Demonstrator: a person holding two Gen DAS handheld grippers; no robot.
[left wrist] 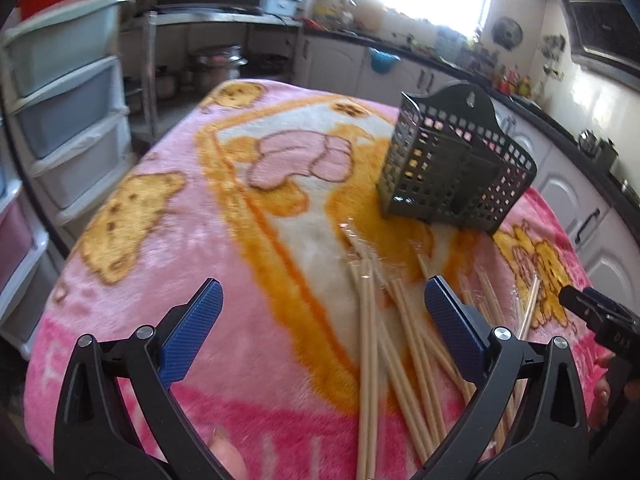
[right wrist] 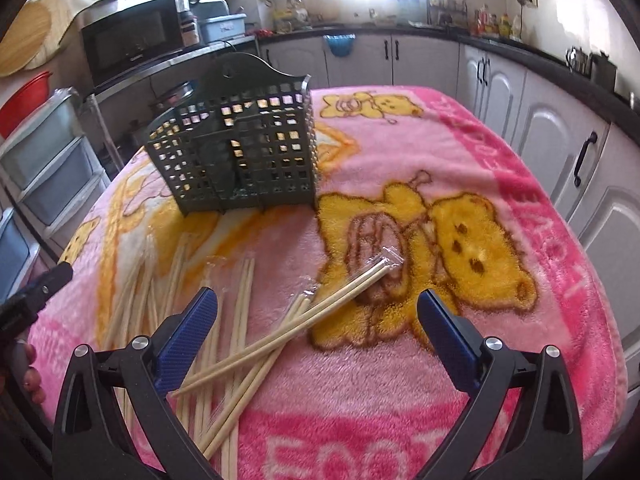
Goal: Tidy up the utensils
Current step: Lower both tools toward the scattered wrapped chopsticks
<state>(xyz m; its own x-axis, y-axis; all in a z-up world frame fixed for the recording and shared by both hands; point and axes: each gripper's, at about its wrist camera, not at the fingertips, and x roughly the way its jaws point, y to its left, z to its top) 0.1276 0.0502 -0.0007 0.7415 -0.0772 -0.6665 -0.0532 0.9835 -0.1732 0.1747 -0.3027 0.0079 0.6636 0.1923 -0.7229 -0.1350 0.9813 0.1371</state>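
1. Surface: a bench covered by a pink fleece blanket (right wrist: 400,380) with yellow bear prints carries all the task items.
2. Surroundings, left wrist view: a plastic drawer tower (left wrist: 68,120) stands at 10 o'clock, off the bench edge. White kitchen cabinets (right wrist: 560,140) run behind the bench from 12 to 3 o'clock in the right wrist view, and a black microwave (right wrist: 132,40) sits at 11 o'clock.
3. Obstructions: nothing lies between either gripper and the chopsticks. The other gripper enters each view at the frame edge, at 3 o'clock in the left wrist view and at 9 o'clock in the right wrist view.
4. Left gripper (left wrist: 324,300): the jaws are spread wide, holding nothing and touching nothing. It hovers above the blanket, with the chopstick pile just under its right finger.
5. Right gripper (right wrist: 316,312): the jaws are spread wide and hold nothing. One wrapped chopstick pair (right wrist: 320,312) lies diagonally on the blanket between its fingers.
6. Task items: loose bamboo chopsticks (left wrist: 400,340), several in clear plastic sleeves, lie scattered and crossing one another near the bench's near edge.
7. Container: a dark perforated utensil holder (left wrist: 456,160) stands upright on the blanket at 1 o'clock in the left wrist view, well beyond the chopsticks. Its contents cannot be determined through the grid walls.
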